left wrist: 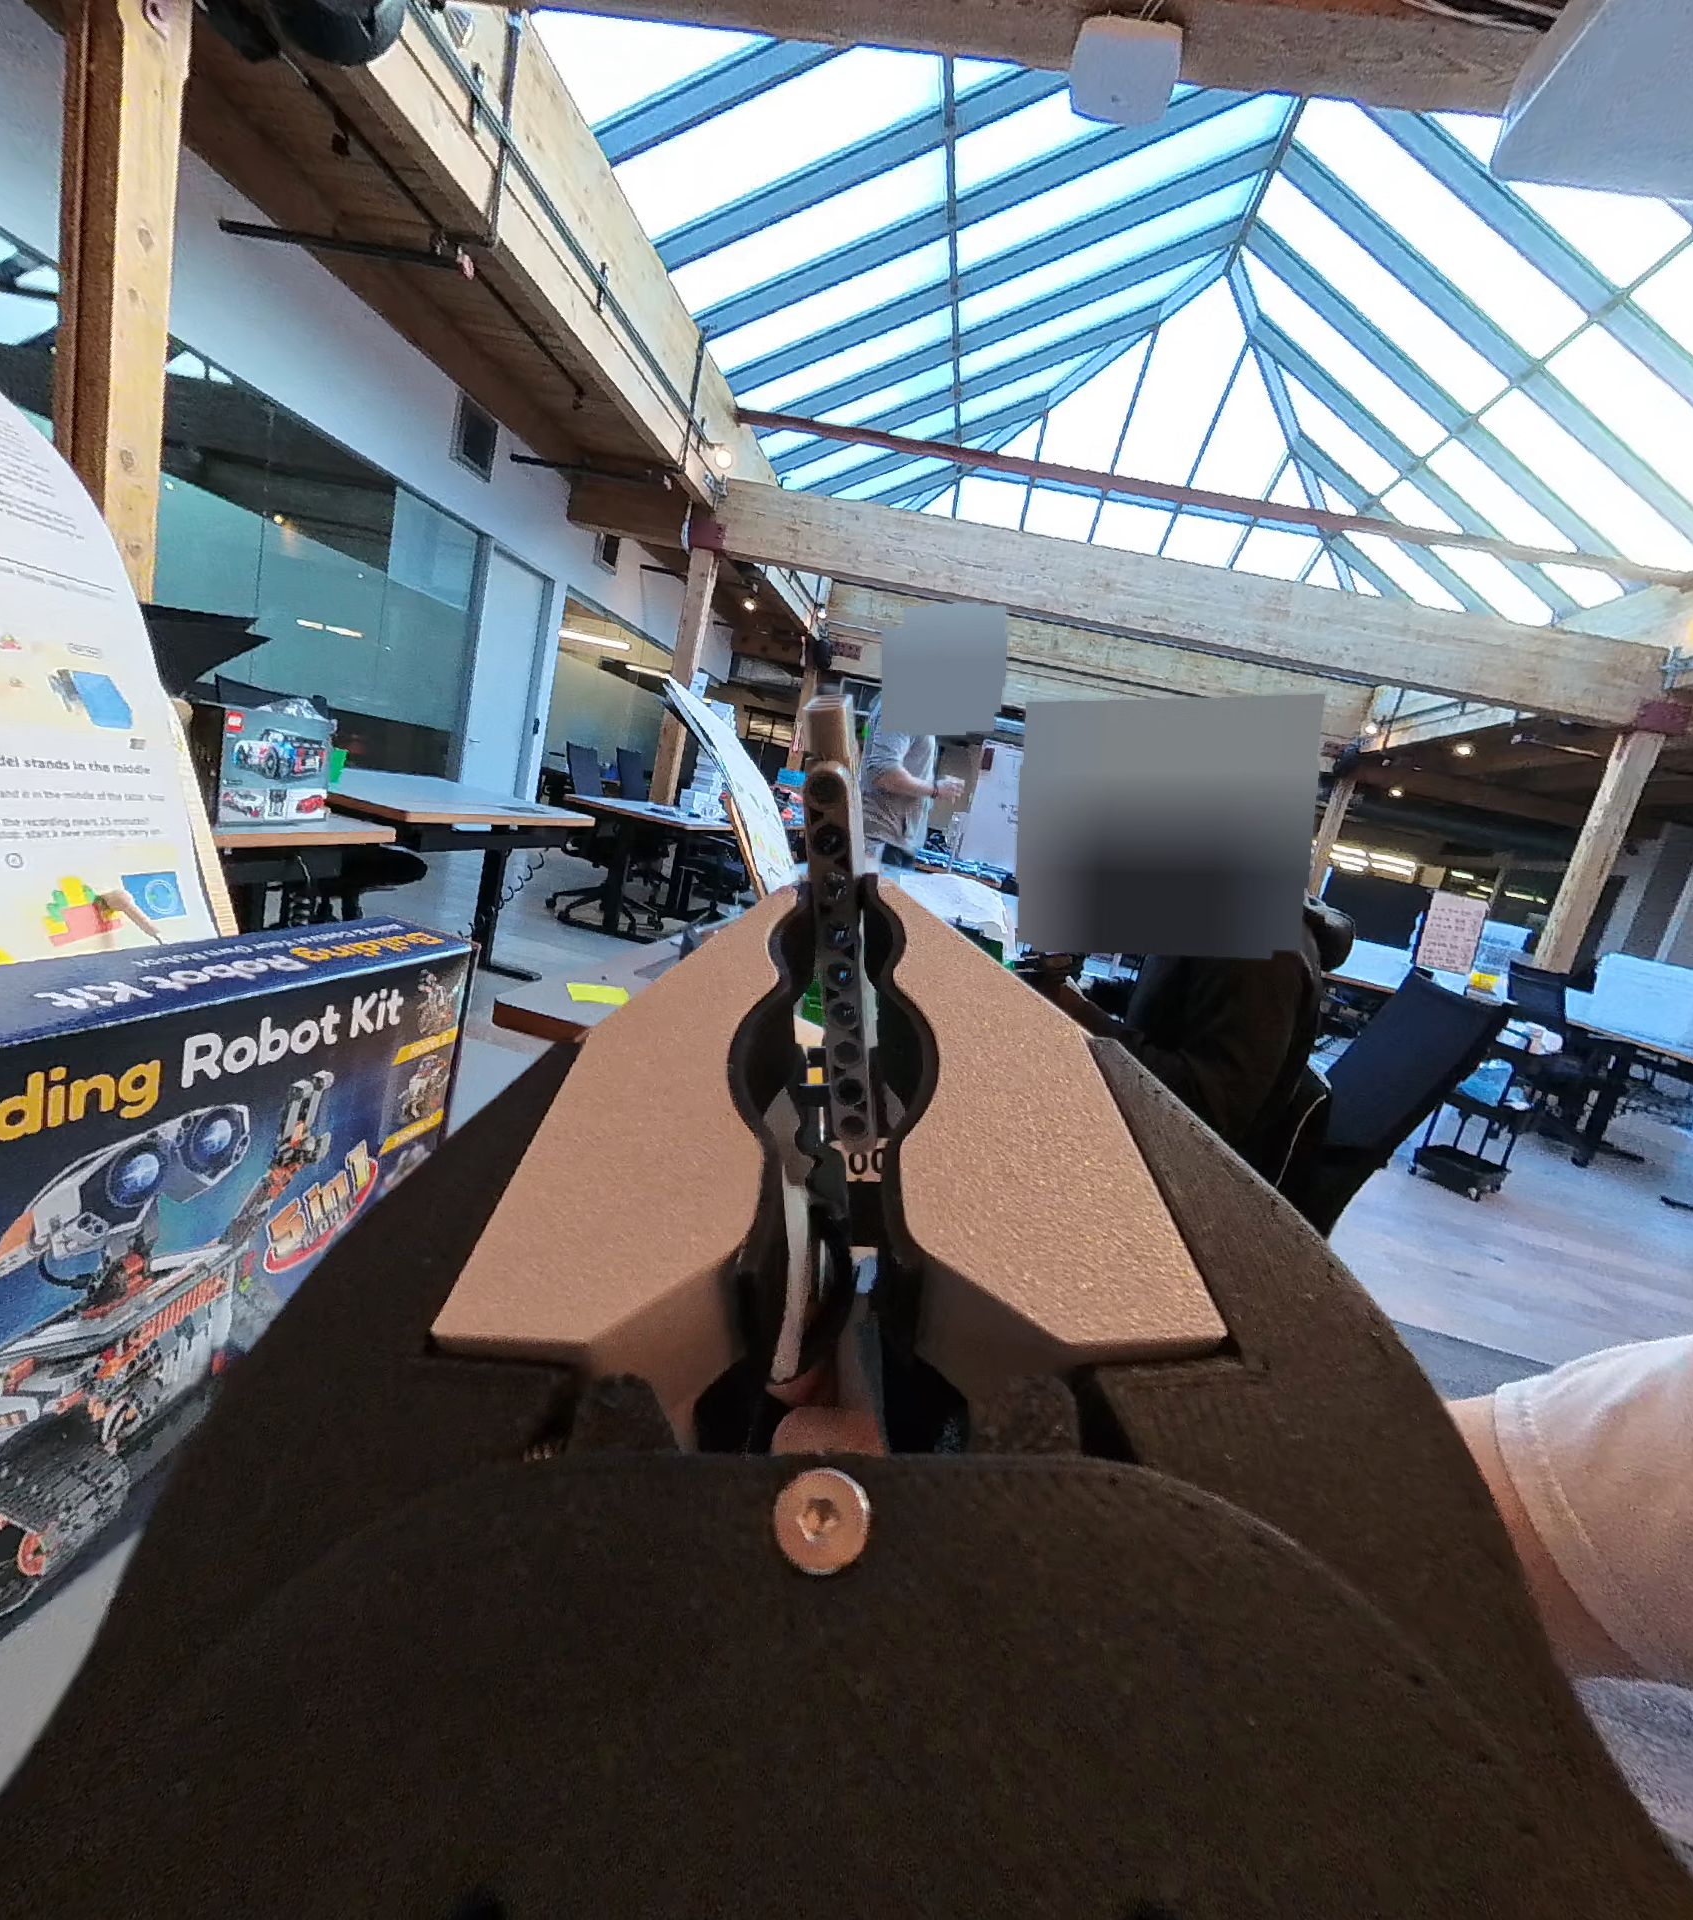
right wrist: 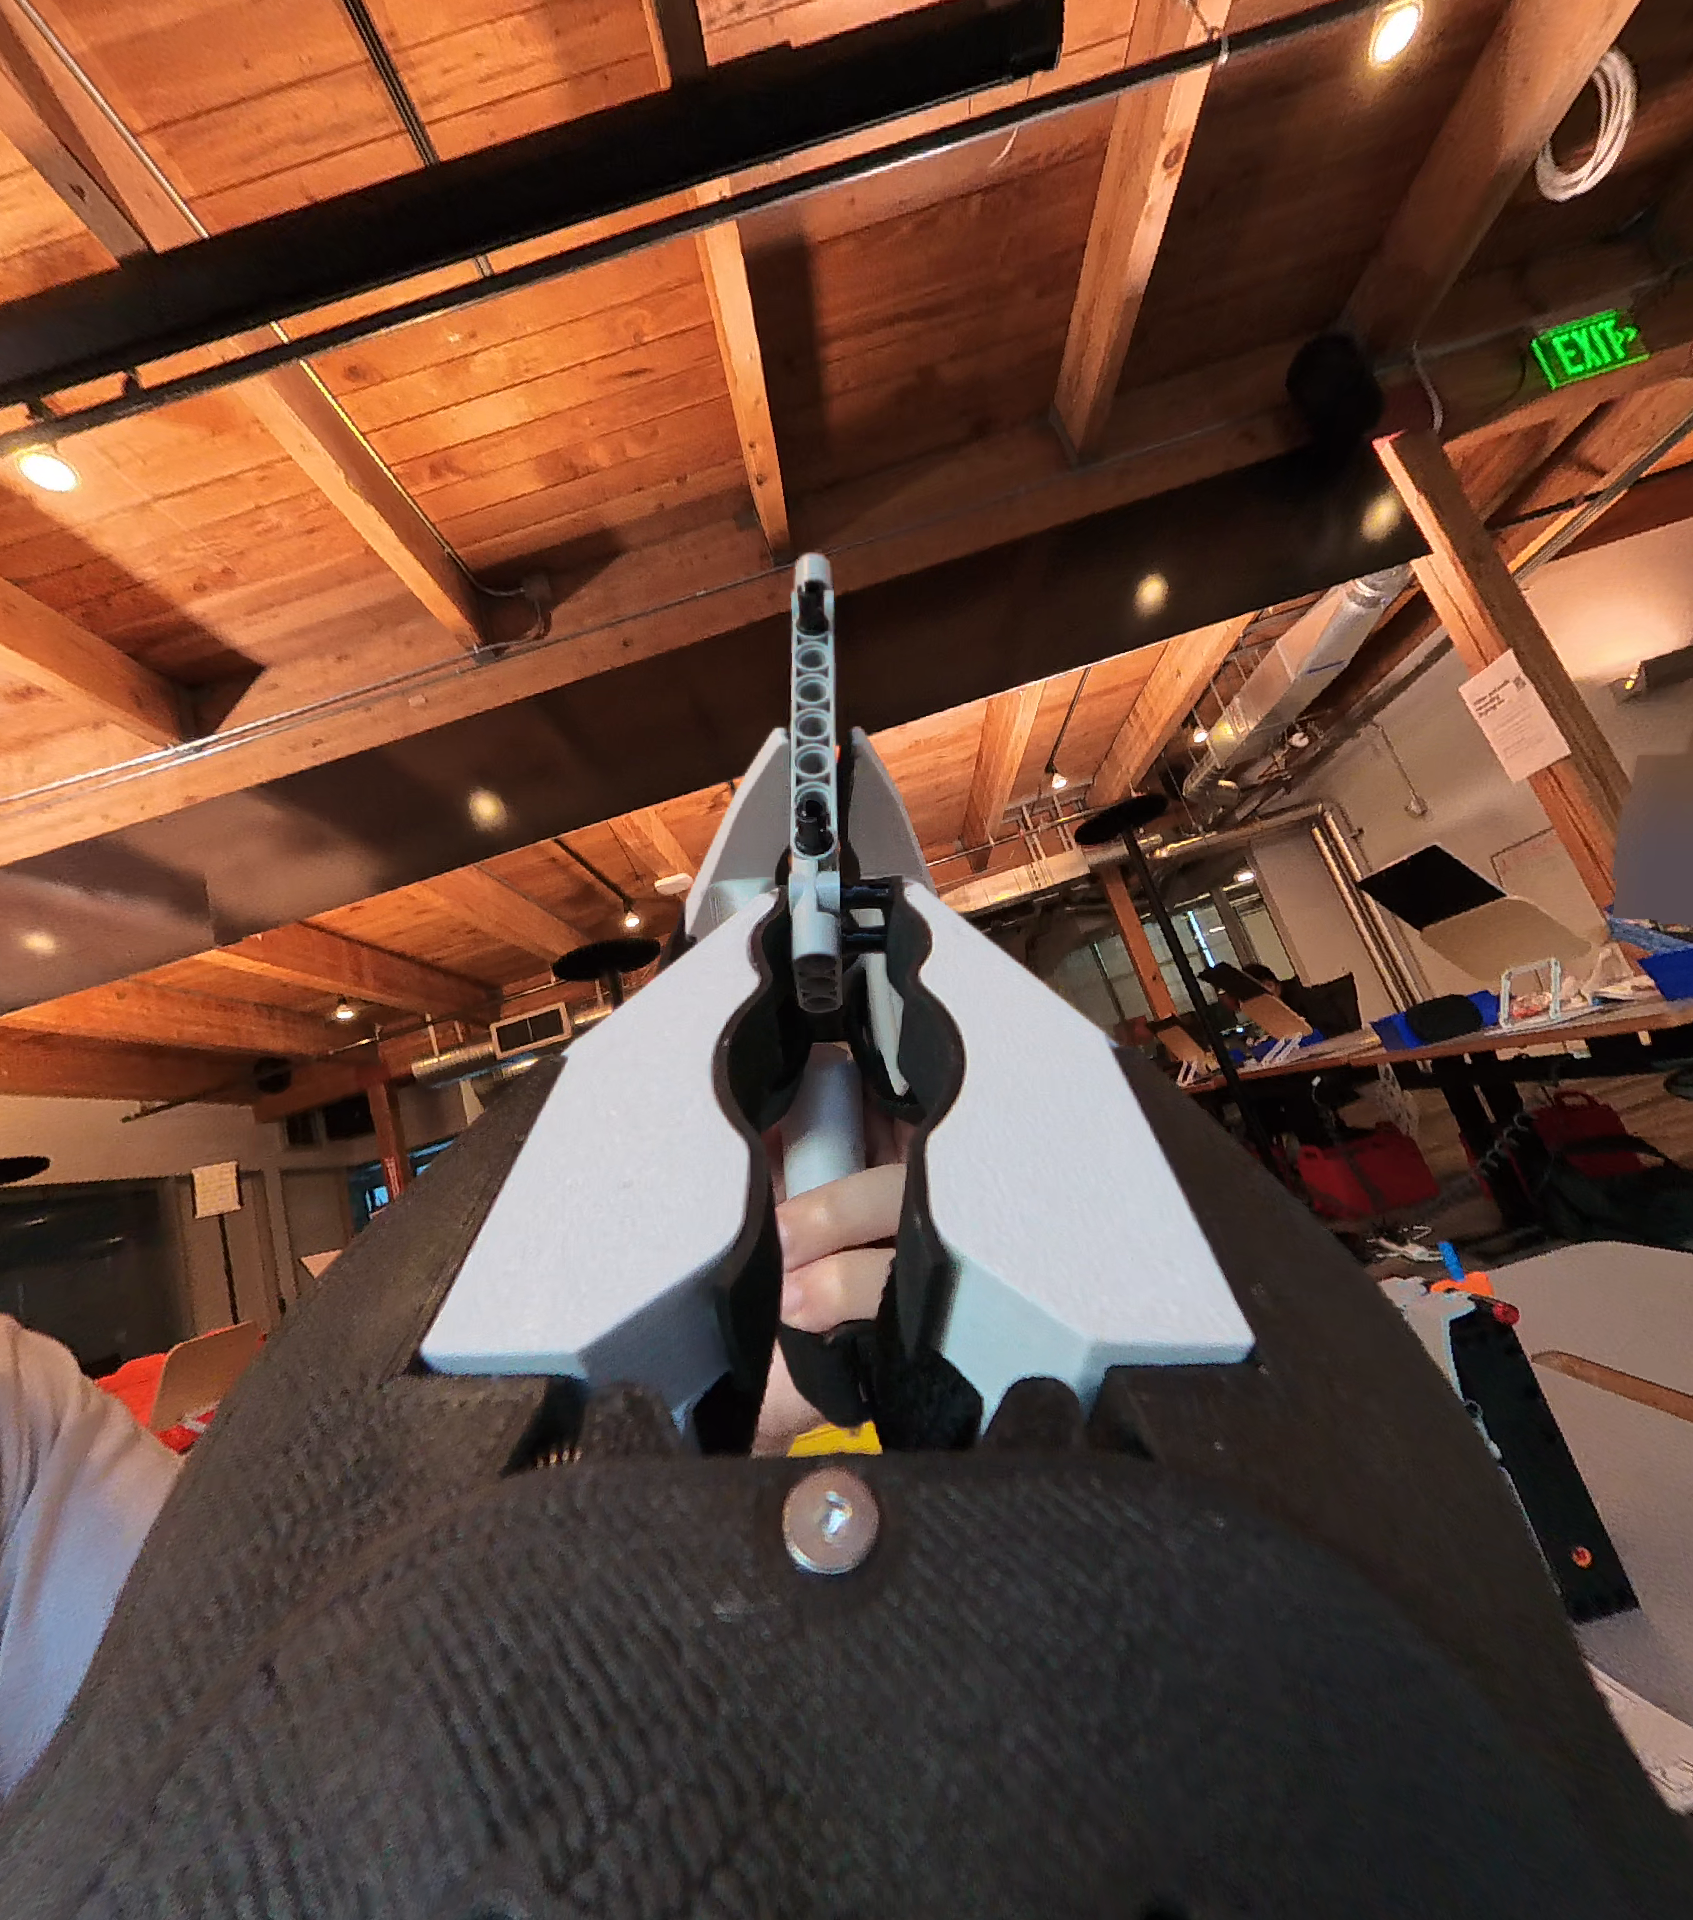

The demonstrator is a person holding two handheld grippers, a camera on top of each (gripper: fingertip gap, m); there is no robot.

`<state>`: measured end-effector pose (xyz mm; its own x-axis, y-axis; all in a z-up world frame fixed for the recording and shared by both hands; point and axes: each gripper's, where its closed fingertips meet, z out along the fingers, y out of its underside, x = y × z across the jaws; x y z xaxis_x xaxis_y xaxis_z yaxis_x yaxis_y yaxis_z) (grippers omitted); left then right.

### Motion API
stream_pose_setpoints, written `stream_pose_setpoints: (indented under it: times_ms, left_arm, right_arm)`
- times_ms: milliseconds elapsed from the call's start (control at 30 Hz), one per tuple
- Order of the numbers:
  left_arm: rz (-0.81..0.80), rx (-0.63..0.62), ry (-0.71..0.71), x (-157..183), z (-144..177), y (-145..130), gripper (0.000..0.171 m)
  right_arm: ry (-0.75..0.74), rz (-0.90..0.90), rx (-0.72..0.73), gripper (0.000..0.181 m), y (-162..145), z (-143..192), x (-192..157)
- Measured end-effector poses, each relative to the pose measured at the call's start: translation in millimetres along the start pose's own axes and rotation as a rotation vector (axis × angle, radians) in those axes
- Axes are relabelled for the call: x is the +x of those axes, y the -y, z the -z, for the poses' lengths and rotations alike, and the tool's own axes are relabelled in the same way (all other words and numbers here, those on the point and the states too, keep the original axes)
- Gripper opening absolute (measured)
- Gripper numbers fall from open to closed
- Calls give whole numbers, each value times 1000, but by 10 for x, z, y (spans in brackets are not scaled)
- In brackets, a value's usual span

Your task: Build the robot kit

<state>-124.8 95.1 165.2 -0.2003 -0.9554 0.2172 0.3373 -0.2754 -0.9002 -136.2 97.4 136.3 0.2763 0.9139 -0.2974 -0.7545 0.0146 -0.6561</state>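
Observation:
My left gripper [left wrist: 837, 899] points up and forward, its tan fingers [left wrist: 1008, 1122] shut on a dark grey perforated beam [left wrist: 840, 977]. The beam stands upright between them and ends in a pale piece [left wrist: 826, 727]. My right gripper [right wrist: 837, 899] points at the wooden ceiling, its pale grey fingers [right wrist: 1029, 1143] shut on a light grey perforated beam [right wrist: 811, 717] with black pins. Pale grey wedge shapes [right wrist: 748, 821] show just behind its tips. A hand [right wrist: 831, 1236] and a grey cylinder [right wrist: 821, 1132] show through the gap below.
A blue robot kit box [left wrist: 146, 1195] and an instruction sheet [left wrist: 0, 727] stand close at the left. A white sleeve [left wrist: 1652, 1507] is at the lower right. Desks and chairs [left wrist: 1393, 1070] lie beyond. The right wrist view shows a cluttered table [right wrist: 1444, 1039] and a black perforated part [right wrist: 1517, 1455]. Less than 4 cm separates the two grippers' tips.

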Motion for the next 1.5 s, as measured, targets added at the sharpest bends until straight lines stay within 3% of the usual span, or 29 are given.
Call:
stream_pose_setpoints:
  times_ms: [200, 267, 300, 367, 433, 533, 567, 600, 700, 833, 1000, 1133, 1300, 1500]
  left_arm:
    - [6, -47, -26, 22, -3, -67, 5]
    - [-14, -104, -23, 8, 48, -77, 5]
    - [-30, -116, -3, -23, 108, -39, 5]
    - [-56, -79, 28, -59, 300, 171, 4]
    - [-56, -56, 32, -34, 520, 389, 4]
    - [-129, -90, 109, -67, 803, 551, 4]
    - [-159, -94, 150, -102, 877, 591, 4]
    - [-180, -94, 178, -122, 934, 628, 5]
    - [-202, -81, 190, -98, 1012, 708, 5]
    - [-219, -86, 196, -90, 1024, 722, 5]
    - [-218, -66, 182, -55, 1055, 779, 5]
    - [-203, -43, 154, -21, 1084, 822, 5]
    - [-189, -23, 129, 9, 1104, 857, 5]
    - [-166, -9, 57, 117, 1100, 865, 5]
  right_arm:
    - [19, 5, -16, 15, -86, -19, -14]
    - [51, 11, -120, 19, -161, -47, 1]
    - [66, 57, -229, 33, -196, -36, 13]
    - [92, 106, -591, 31, -301, 158, 0]
    - [-70, 165, -1073, 30, -481, 701, 137]
    - [-303, 220, -1671, 21, -711, 1692, 222]
    - [-322, 207, -1845, 8, -773, 1956, 185]
    - [-305, 181, -1941, 6, -847, 2078, 131]
    - [-221, 134, -1994, 1, -1042, 2043, 81]
    - [-340, 291, -2124, 6, -1039, 2414, 284]
    - [-450, 493, -1867, 15, -1205, 2580, 245]
    - [-511, 669, -1795, 15, -1275, 2729, 136]
    - [-614, 553, -1708, 20, -1279, 2859, 127]
    - [-635, 475, -1666, 7, -1251, 2945, 197]
